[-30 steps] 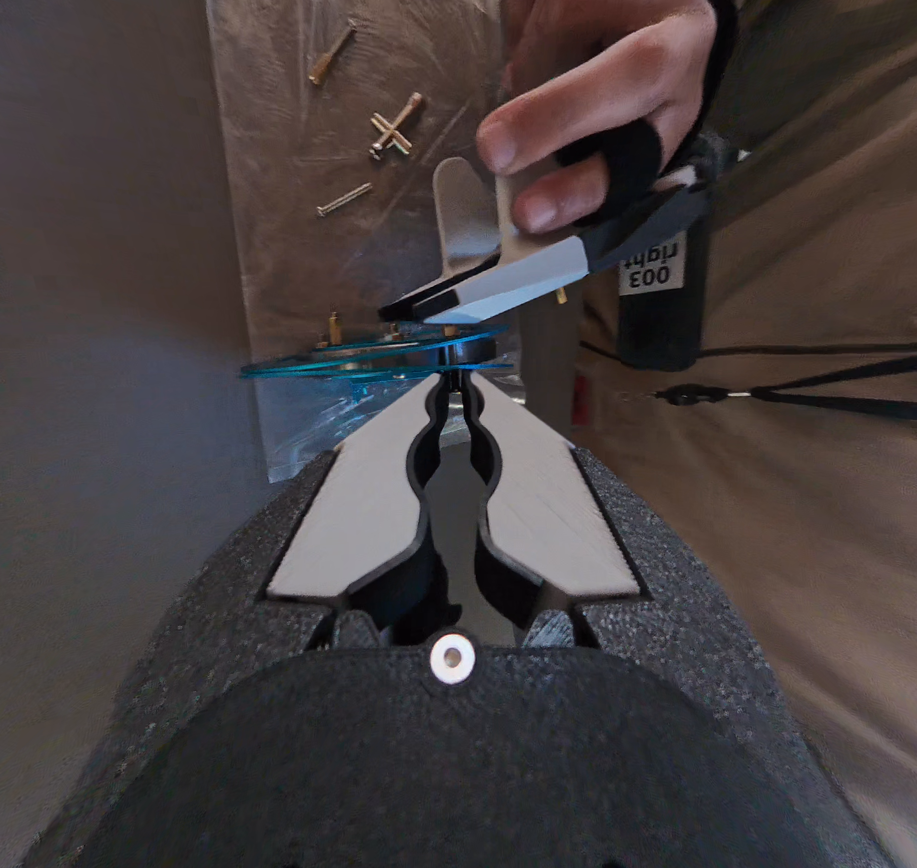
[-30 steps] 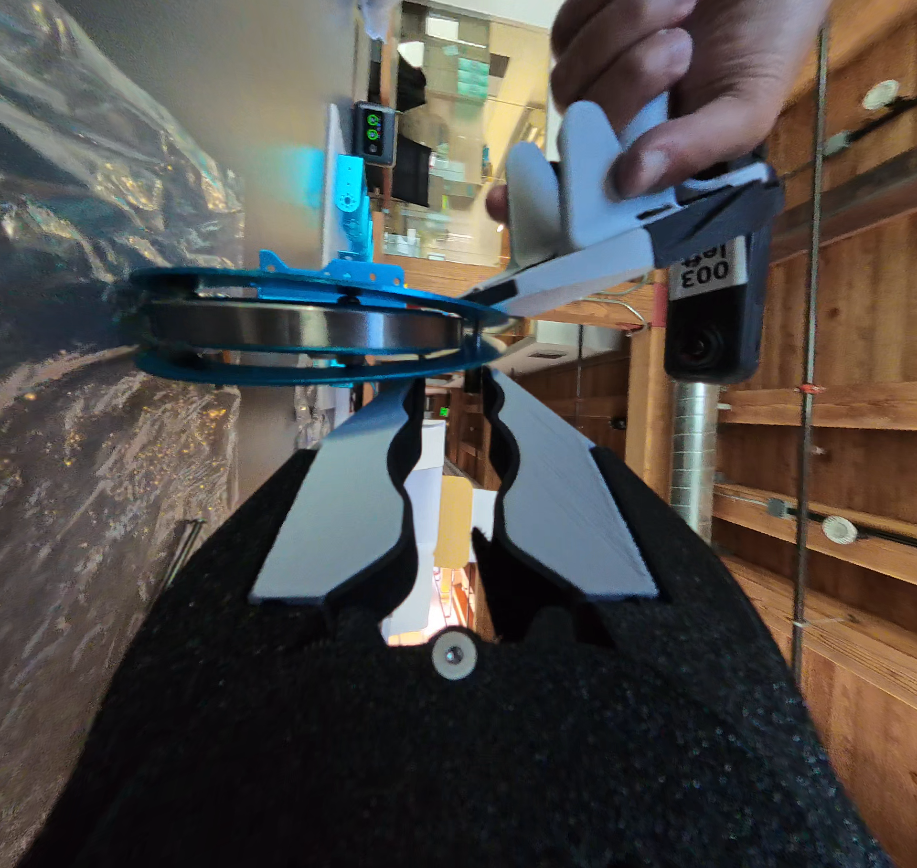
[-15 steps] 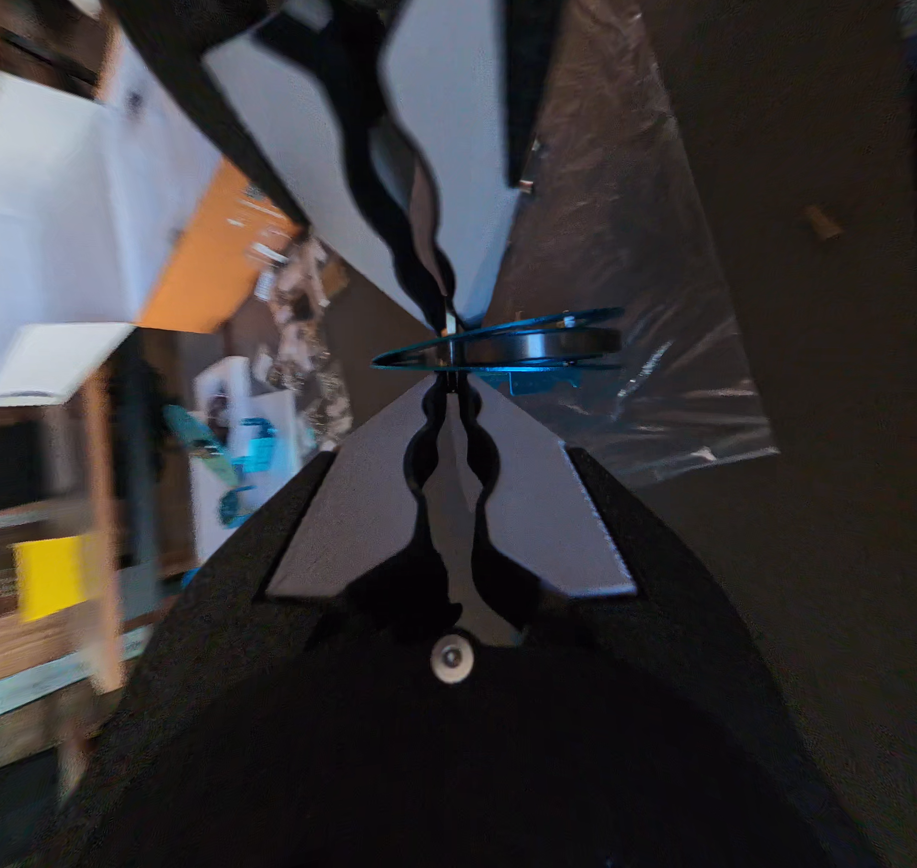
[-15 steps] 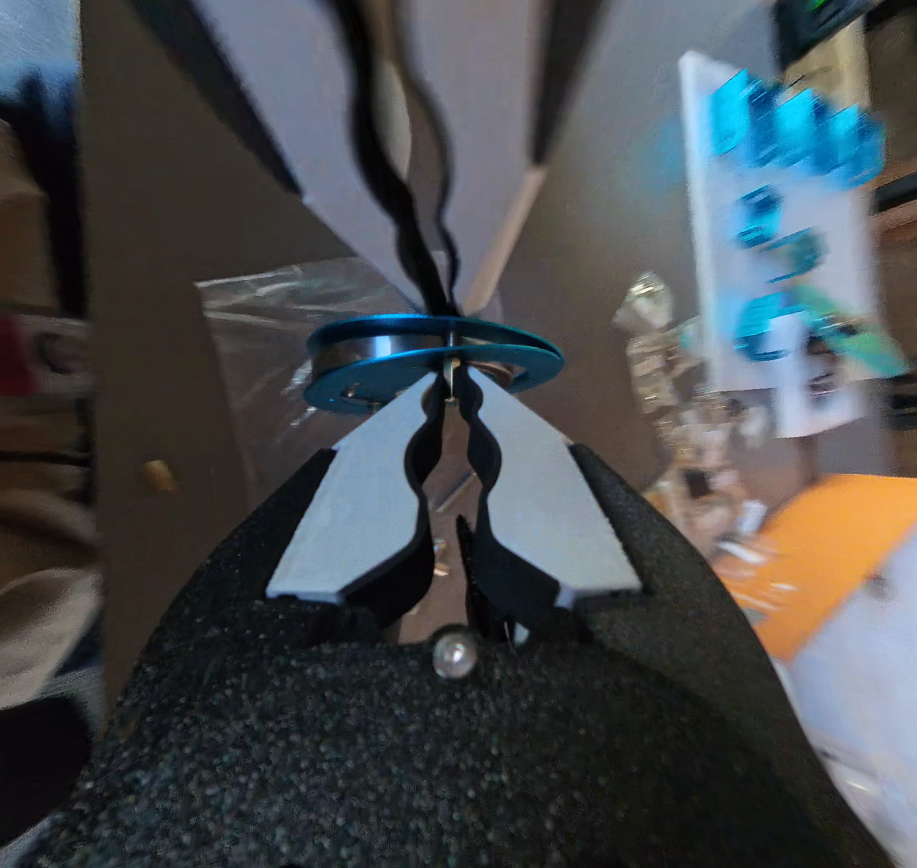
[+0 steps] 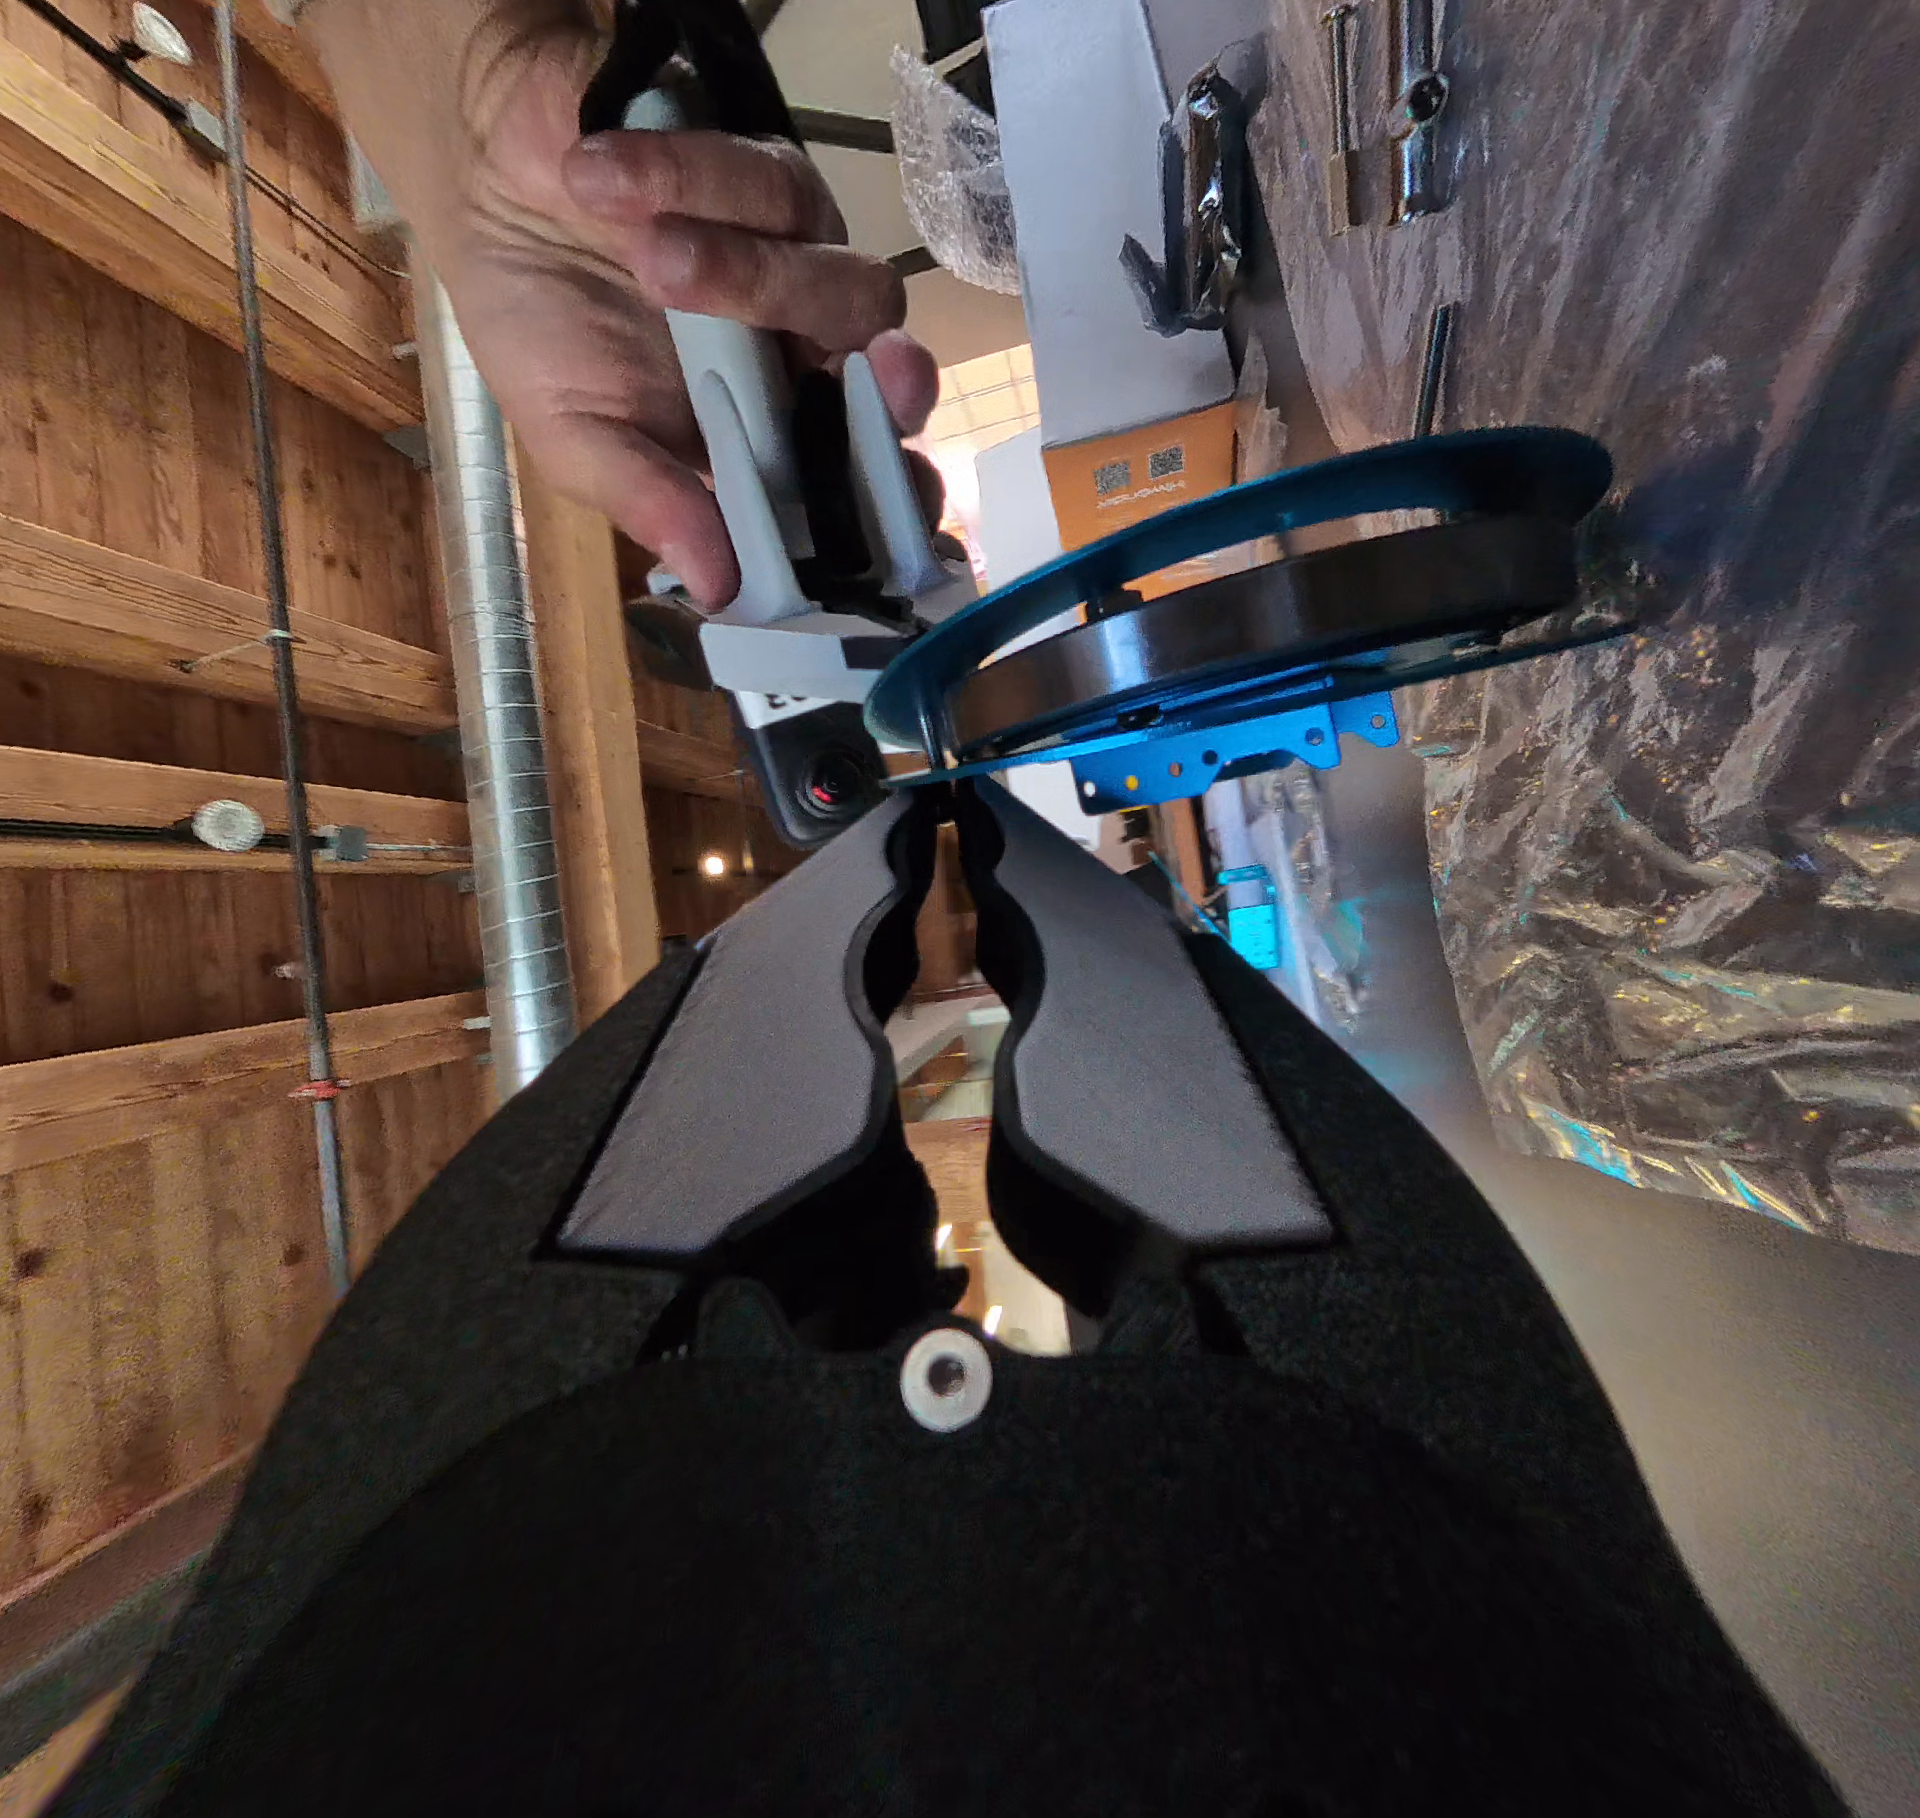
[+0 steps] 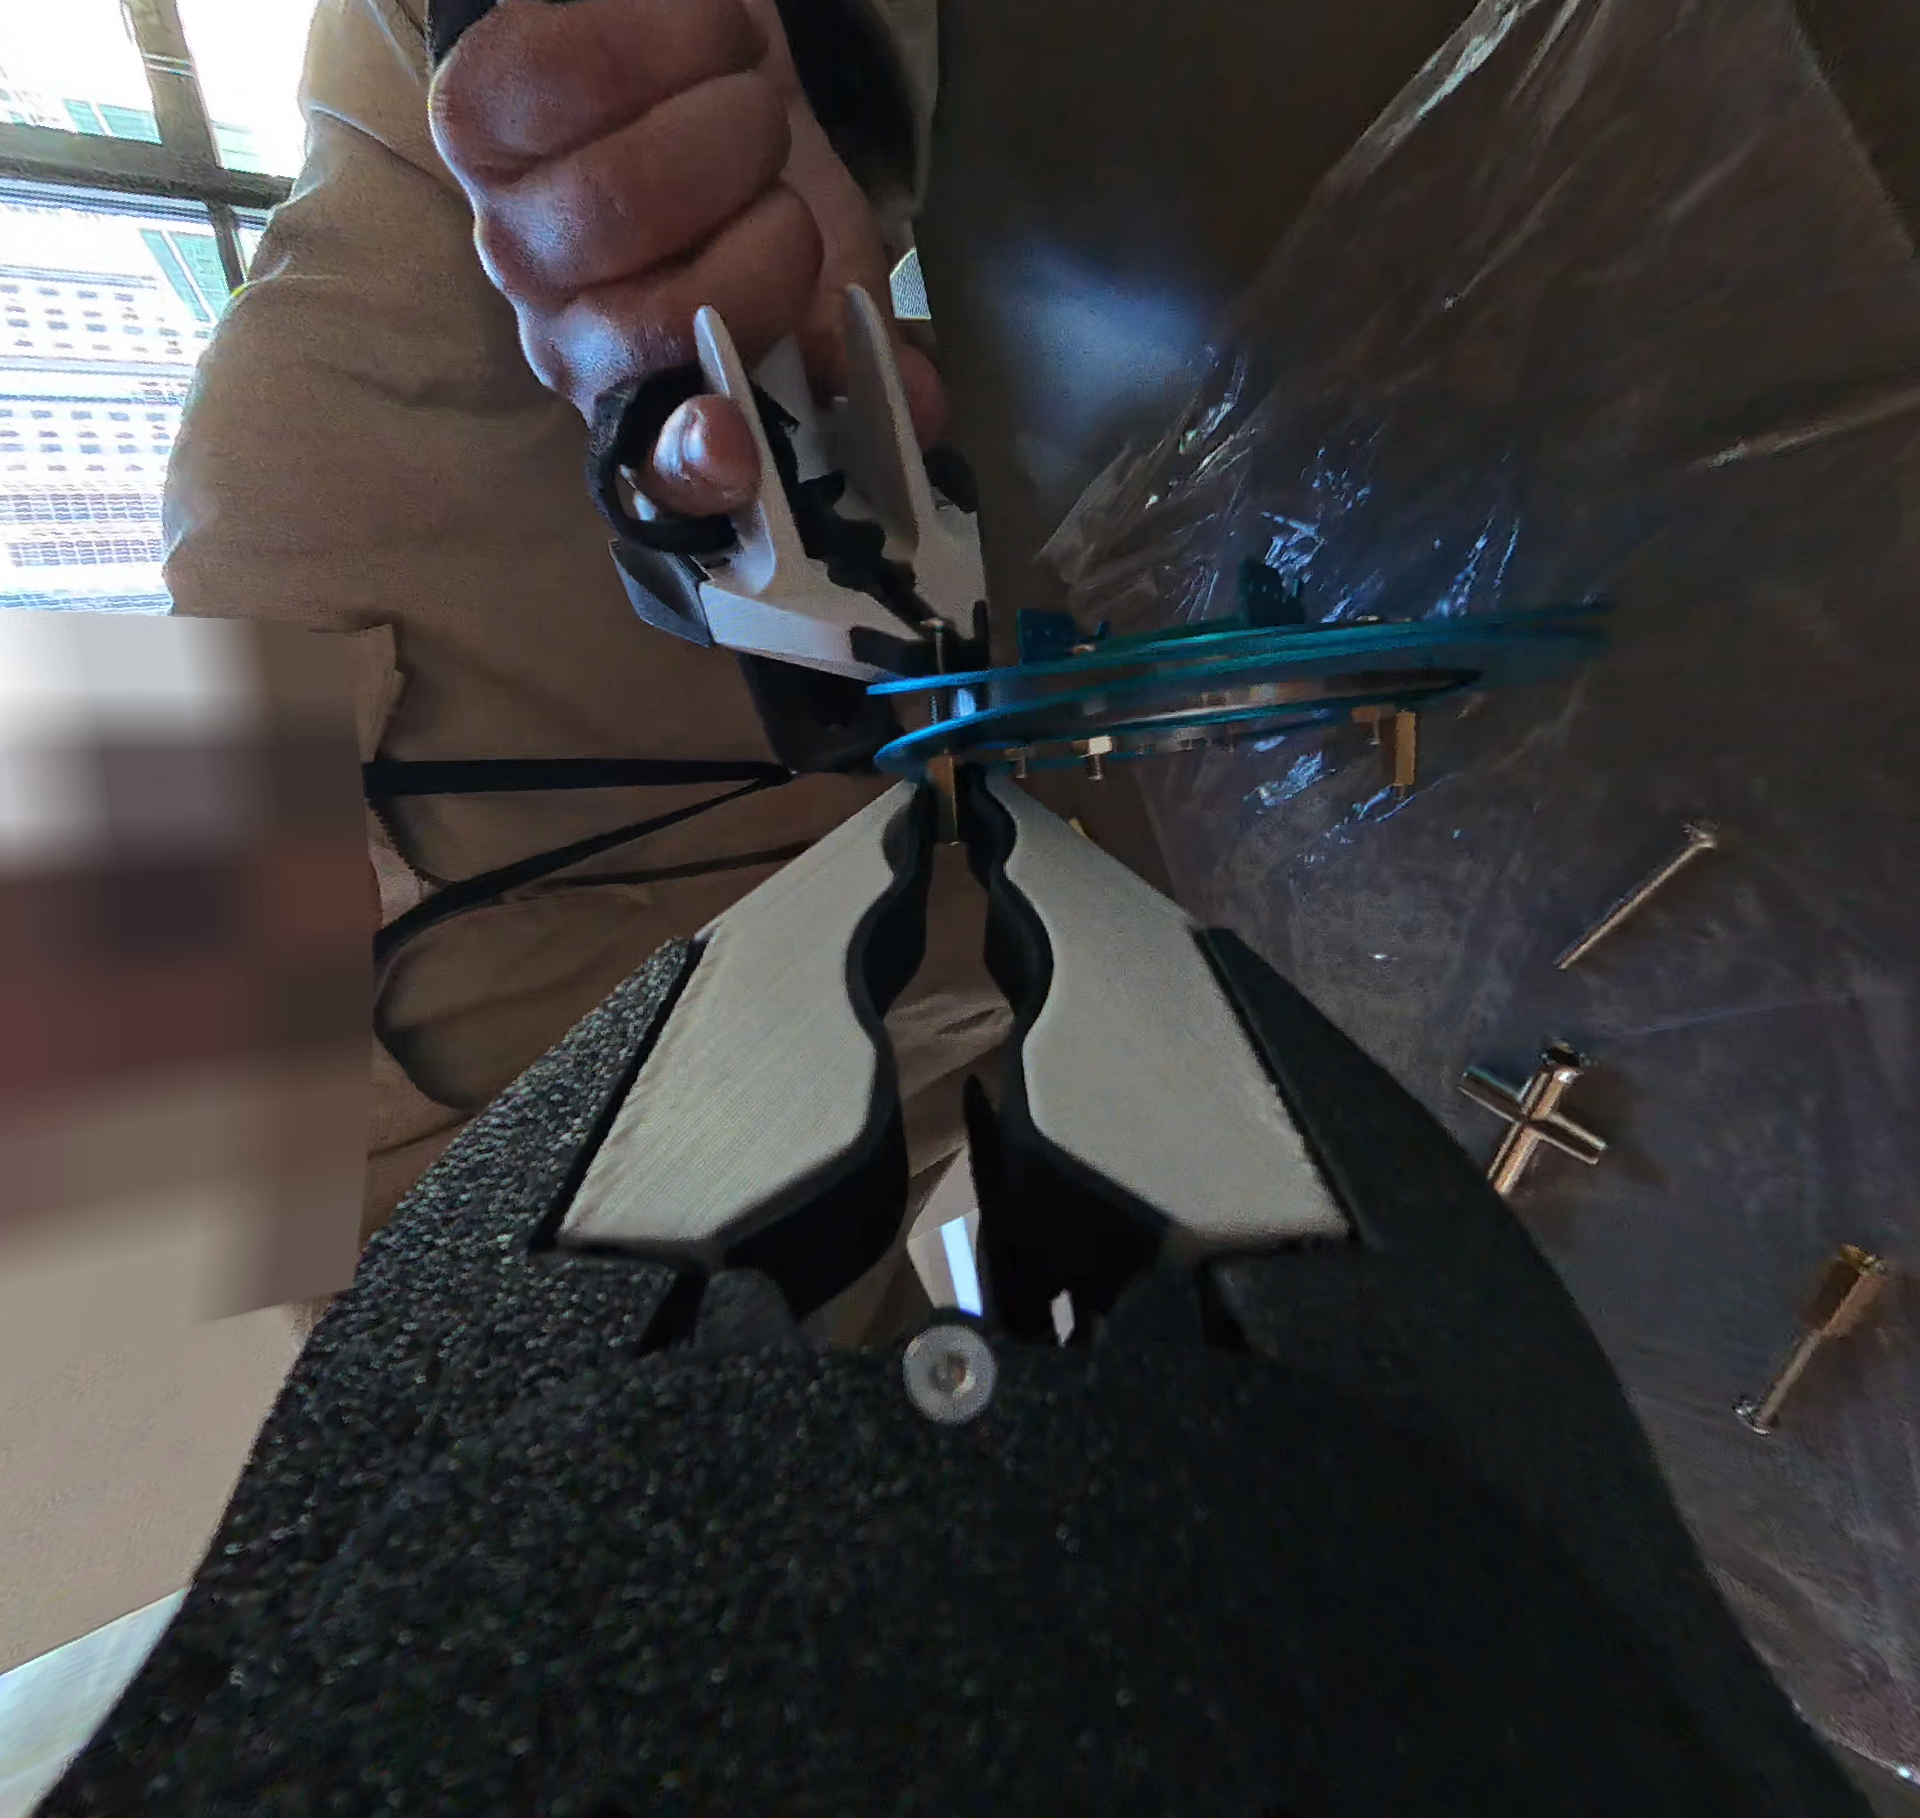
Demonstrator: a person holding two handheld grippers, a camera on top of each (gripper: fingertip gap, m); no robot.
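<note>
A blue ring assembly point(image 5: 1351, 480), two blue ring plates with a metal bearing ring between them, is held in the air by both grippers. My left gripper point(image 5: 940, 797) is shut on its near rim. In the right wrist view the assembly point(image 6: 1247, 662) is edge-on, with brass standoffs hanging under it. My right gripper point(image 6: 948, 797) is shut on one brass standoff point(image 6: 945, 812) at the rim. The left gripper point(image 6: 914, 641) pinches the same spot from the other side, by a small screw. The right gripper point(image 5: 883, 651) shows behind the rim, held by a hand.
A crinkled clear plastic sheet point(image 6: 1558, 418) lies on the dark table. On it are a metal cross wrench point(image 6: 1538, 1119), a long screw point(image 6: 1636, 895) and a bolt with a brass standoff point(image 6: 1813, 1337). A white and orange box point(image 5: 1122, 314) stands beyond. A person's beige jacket point(image 6: 416, 521) is close. The tips of both grippers are at nearly the same place.
Both grippers have swung round with the ring assembly, so each view now faces the opposite way. The right gripper, open a second ago, has shut on a brass standoff.
</note>
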